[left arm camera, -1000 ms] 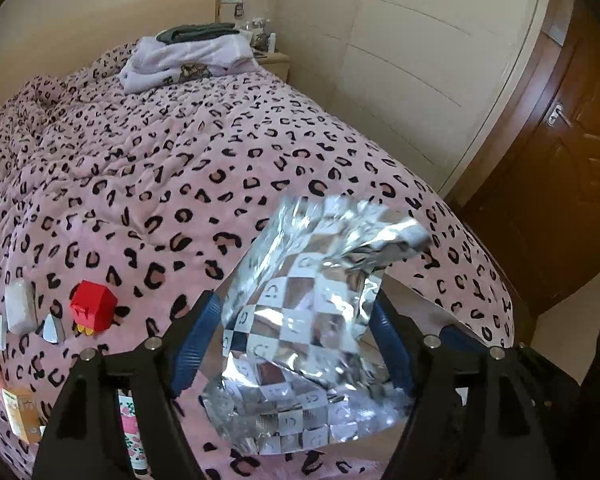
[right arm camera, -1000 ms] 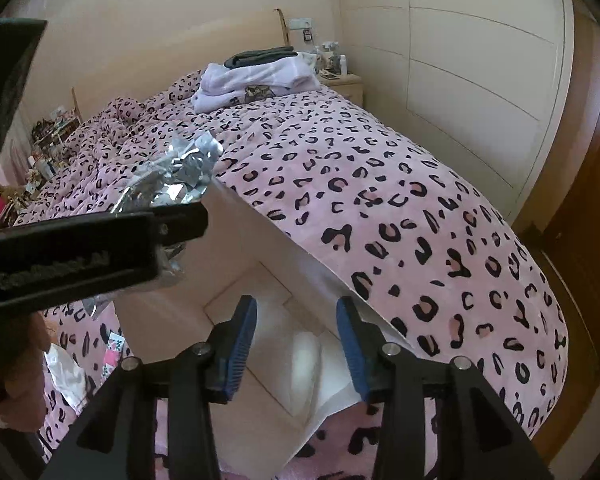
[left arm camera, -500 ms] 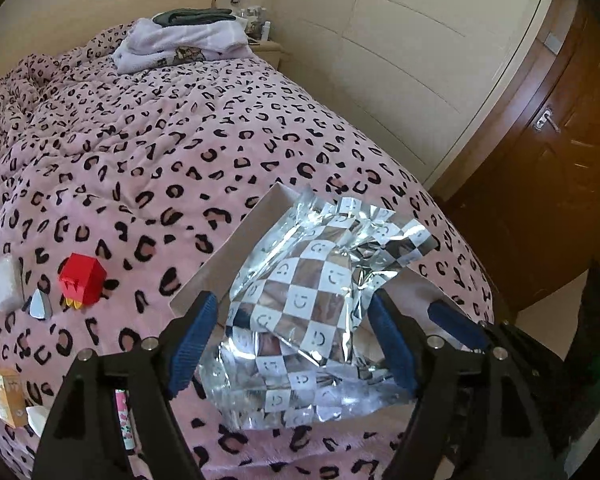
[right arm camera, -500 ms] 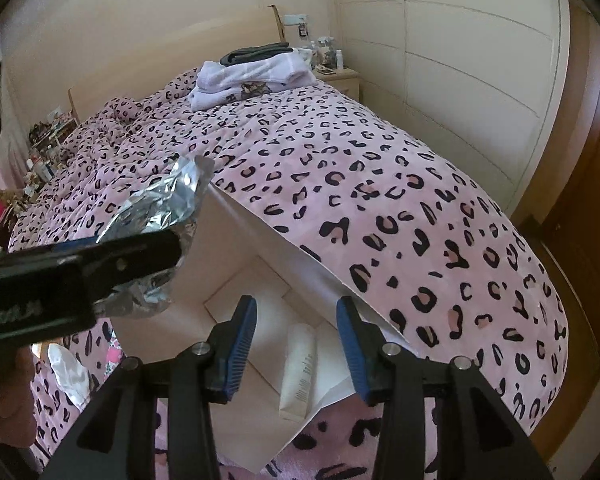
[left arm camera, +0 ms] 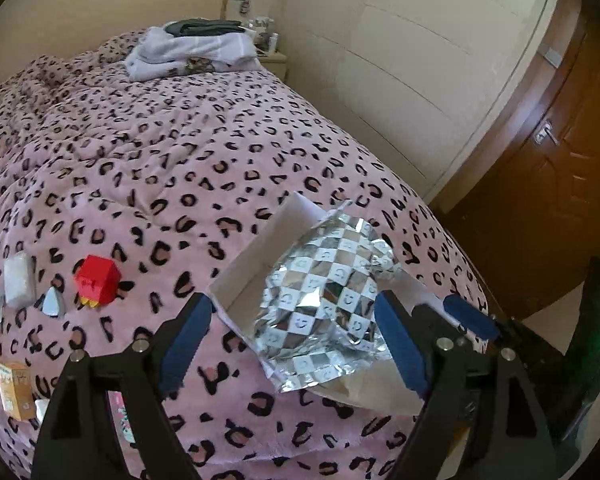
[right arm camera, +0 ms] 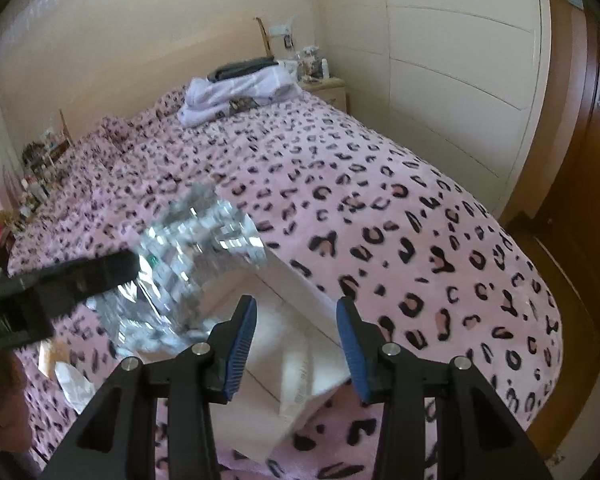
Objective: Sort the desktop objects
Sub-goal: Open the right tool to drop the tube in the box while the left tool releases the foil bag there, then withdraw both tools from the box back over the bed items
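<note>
A crumpled silver checkered foil bag (left arm camera: 324,296) rests on the open white box (left arm camera: 256,264) on the pink leopard bedspread. My left gripper (left arm camera: 292,340) straddles the bag and its jaws are opening; the left pad stands well apart from the foil and the right pad is at its edge. From the right wrist view the bag (right arm camera: 192,260) sits over the box's (right arm camera: 292,292) left corner. My right gripper (right arm camera: 296,340) hovers open above the box with nothing between its fingers. A white tube (right arm camera: 300,376) lies inside the box.
A red block (left arm camera: 96,280), white packets (left arm camera: 18,280) and a small orange carton (left arm camera: 14,384) lie on the bedspread at the left. Folded clothes (left arm camera: 192,52) sit at the bed's head. A brown door (left arm camera: 560,160) stands to the right.
The left jaws have spread and let go of the foil bag, which has sunk onto the box. The left gripper has drawn back a little. The right gripper has stayed put.
</note>
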`<state>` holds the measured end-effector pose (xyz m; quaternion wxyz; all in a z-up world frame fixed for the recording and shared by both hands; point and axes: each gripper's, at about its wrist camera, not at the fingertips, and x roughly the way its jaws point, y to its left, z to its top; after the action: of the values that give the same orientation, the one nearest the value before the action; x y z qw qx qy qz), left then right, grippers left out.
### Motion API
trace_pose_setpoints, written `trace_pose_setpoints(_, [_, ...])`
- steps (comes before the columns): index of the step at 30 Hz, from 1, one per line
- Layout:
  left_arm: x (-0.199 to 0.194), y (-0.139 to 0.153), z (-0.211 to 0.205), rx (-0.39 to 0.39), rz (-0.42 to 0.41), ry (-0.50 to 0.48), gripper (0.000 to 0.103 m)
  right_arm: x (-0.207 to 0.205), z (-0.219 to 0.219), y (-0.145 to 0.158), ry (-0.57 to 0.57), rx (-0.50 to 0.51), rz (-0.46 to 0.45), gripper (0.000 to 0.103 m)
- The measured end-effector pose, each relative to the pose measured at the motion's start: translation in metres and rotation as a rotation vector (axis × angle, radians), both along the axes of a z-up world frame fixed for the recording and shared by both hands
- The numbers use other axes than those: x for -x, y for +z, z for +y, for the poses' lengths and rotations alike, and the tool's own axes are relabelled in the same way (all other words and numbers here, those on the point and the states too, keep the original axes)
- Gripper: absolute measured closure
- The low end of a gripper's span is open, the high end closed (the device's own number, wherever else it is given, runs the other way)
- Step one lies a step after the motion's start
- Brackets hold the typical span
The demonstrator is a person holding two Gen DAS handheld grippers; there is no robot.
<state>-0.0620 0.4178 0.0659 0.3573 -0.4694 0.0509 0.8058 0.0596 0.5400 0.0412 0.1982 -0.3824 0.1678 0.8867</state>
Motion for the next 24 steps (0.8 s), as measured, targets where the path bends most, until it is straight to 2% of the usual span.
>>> trace_pose_setpoints(5, [-0.001,-0.001,-0.035,0.012,0.012,0.064,0.018,0.021,-0.02,0.014,0.069,0.014,0.054,0.061])
trace_pose_setpoints(10, [0.003,-0.01,-0.065,0.032,0.007,0.11,0.018,0.036,-0.04,0.004,0.098,0.019,0.024,0.061])
trace_pose_setpoints(18, [0.007,-0.024,-0.081,0.035,-0.015,0.119,0.018,0.049,-0.029,-0.042,0.035,0.053,-0.098,0.061])
trace_pose_setpoints(24, [0.011,-0.03,-0.088,0.034,-0.029,0.133,0.018,0.035,-0.029,-0.028,0.012,0.037,-0.057,0.061])
